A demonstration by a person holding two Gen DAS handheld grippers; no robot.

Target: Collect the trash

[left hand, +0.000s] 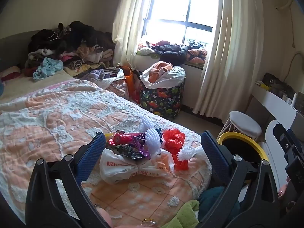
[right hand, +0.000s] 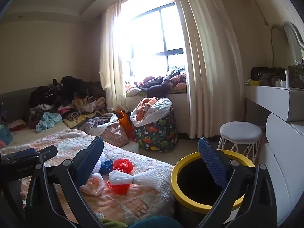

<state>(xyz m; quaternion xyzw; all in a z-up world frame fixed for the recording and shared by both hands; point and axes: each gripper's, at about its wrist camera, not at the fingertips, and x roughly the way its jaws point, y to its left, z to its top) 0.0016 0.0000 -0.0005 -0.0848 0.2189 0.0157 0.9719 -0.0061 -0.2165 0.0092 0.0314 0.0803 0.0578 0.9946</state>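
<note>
Two sets of tongs hang spread wide with nothing between their blue pads: the left tongs (left hand: 153, 146) over a heap of trash on the bed (left hand: 47, 114), the right tongs (right hand: 151, 152) between that heap and the yellow-rimmed bin (right hand: 176, 186) on the floor just beside the bed. In the heap lie a white plastic bag (left hand: 121, 169) tied at its middle, a red plastic bag (left hand: 173, 142), shiny snack wrappers (left hand: 129, 144) and white foam netting (right hand: 133, 178) (bundled like a bow), all near the bed's corner by the bin.
</note>
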